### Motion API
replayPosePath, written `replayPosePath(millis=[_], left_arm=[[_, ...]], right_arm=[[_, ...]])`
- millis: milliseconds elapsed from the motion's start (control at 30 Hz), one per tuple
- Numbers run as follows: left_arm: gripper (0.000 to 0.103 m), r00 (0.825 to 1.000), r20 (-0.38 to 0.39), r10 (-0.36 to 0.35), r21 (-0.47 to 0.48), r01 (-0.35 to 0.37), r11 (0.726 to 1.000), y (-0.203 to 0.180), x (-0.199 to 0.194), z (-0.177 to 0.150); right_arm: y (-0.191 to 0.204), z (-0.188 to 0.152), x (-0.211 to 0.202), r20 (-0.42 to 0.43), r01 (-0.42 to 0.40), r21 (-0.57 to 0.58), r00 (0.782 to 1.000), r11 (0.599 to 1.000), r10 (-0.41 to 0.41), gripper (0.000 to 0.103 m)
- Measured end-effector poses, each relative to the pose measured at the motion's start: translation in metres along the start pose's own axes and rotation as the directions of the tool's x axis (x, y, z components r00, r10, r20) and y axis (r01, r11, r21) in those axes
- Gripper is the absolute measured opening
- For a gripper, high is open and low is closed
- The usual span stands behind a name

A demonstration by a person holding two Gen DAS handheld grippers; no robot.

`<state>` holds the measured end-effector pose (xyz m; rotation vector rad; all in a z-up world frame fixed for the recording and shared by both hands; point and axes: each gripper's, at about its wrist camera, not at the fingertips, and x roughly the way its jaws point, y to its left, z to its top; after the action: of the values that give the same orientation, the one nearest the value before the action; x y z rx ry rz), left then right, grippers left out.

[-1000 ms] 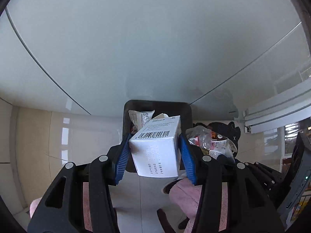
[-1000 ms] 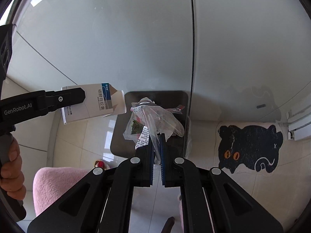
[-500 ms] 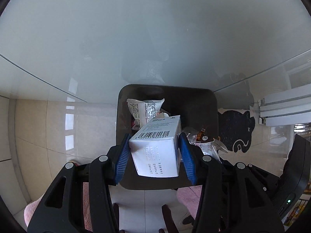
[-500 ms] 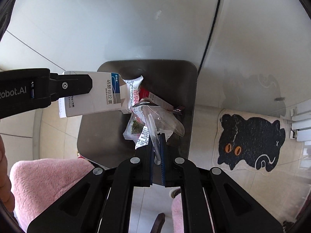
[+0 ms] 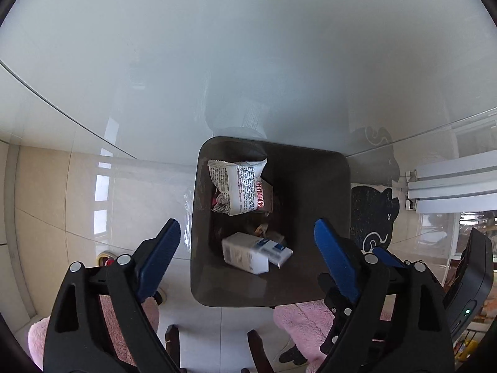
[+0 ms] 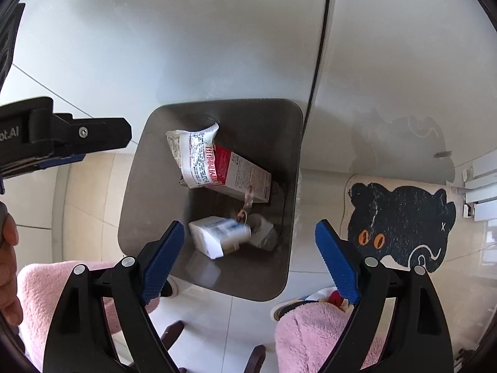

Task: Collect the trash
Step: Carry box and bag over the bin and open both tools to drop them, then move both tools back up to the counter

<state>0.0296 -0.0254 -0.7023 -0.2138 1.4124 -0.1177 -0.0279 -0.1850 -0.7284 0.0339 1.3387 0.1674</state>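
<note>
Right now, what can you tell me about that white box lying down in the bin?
The white box looks like a small cardboard carton with a blue band and dark print on one face. It lies tipped on its side near the bottom of the dark bin, blurred in the right wrist view. Nothing grips it. It seems to rest against other litter; a printed wrapper lies apart, nearer the far wall.

A black cat-shaped floor mat (image 6: 400, 223) lies on the pale tiled floor (image 6: 84, 192), beside a white glass tabletop (image 5: 248, 62), with pink fuzzy trouser legs (image 6: 313, 335) near it.
</note>
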Motion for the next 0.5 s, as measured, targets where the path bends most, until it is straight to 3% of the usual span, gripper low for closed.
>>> replayPosePath(millis=[67,300,500], left_arm=[[0.095,1.000,0.022,0.001,0.016,-0.002,1.000,-0.004,-0.010,-0.002],[0.095,0.995,0.104,-0.003,0.047,-0.002,0.999,-0.014,-0.063,-0.005],[0.095,0.970,0.243,-0.028,0.099,0.004,0.995,-0.023,-0.146,-0.010]], right_arm=[[0.002,-0.001,-0.008,0.010,0.003,-0.002,1.000,1.000,-0.003,0.094],[0.004,0.002,-0.061,0.086,0.000,0.002,0.996,1.000,0.000,0.099],[0.004,0.014,-0.147,0.237,-0.022,-0.011,0.971,1.000,0.023,0.100]])
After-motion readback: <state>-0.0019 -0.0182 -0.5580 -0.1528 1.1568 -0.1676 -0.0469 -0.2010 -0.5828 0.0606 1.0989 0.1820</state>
